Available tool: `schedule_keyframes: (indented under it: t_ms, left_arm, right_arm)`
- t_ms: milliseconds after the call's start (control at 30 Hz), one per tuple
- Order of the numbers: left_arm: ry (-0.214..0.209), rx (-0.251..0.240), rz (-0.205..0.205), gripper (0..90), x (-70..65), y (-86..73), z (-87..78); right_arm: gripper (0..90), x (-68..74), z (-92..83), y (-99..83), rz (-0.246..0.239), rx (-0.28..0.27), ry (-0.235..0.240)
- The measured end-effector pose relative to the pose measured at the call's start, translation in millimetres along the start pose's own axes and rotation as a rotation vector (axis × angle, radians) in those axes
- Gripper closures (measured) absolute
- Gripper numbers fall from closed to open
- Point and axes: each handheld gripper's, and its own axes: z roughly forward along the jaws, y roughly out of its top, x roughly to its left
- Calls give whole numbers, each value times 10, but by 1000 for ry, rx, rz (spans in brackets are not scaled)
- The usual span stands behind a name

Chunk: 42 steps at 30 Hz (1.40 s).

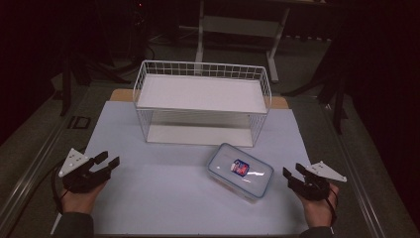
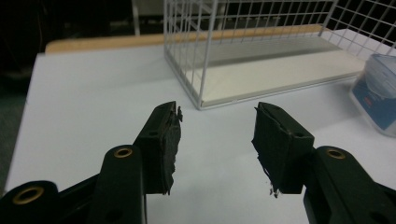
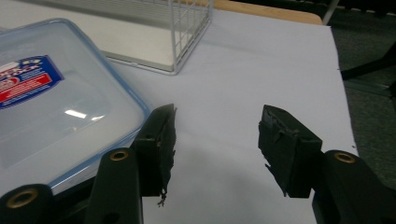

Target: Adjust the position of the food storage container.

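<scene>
While both hands rest at the near edge of the white table mat (image 1: 163, 188), seen from the high view: left gripper (image 1: 108, 162) and right gripper (image 1: 293, 176) parted on nothing, well apart, with one clear lidded food container (image 1: 240, 171) lying flat between them, nearer the right, and one white wire shelf rack (image 1: 202, 101) standing behind it. Likely step: reaching for the container. Best done by bringing the right gripper in low across a short side, jaws spread wider than the box (the lid looks slick), and squeezing squarely below the blue rim.

Left gripper view: two black pads (image 2: 167, 144) standing apart over bare mat, nothing held; rack corner (image 2: 196, 56) ahead, container edge (image 2: 378, 93) far to the right.

Right gripper view: pads (image 3: 285, 149) open and empty, container (image 3: 60, 112) just beside the left-hand jaw, whether touching cannot be told; red-and-blue label (image 3: 25, 79) on the lid.

Count: two grippers, one container, one rack, one mat.
</scene>
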Motion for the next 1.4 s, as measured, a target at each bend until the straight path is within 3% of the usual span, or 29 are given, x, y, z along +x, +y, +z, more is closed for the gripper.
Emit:
schedule_keyframes:
  t_ms: [133,233,333,533,600,633,867,967,1400]
  left_arm:
    - [14,-2,29,480,-26,7,-23]
    - [17,-1,28,478,-30,3,-20]
    - [15,3,40,466,-47,6,-9]
    - [23,-6,75,467,-88,15,-4]
    - [23,-6,75,467,-88,15,-4]
    - [23,-5,76,467,-92,13,7]
    - [21,-1,84,467,-104,13,14]
    - [21,-2,89,467,-110,13,12]
    - [16,2,96,471,-121,8,21]
  right_arm:
    - [463,18,4,-8,1,10,29]
    - [471,24,7,-7,-2,10,39]
    - [510,41,27,-18,-2,19,102]
    - [774,97,91,-26,-32,53,211]
    - [774,111,97,-24,-38,61,217]
    - [896,145,118,-18,-57,80,230]
    - [899,156,123,-25,-59,120,244]
    - [899,156,89,-40,-58,141,274]
    - [900,236,22,-101,-168,232,356]
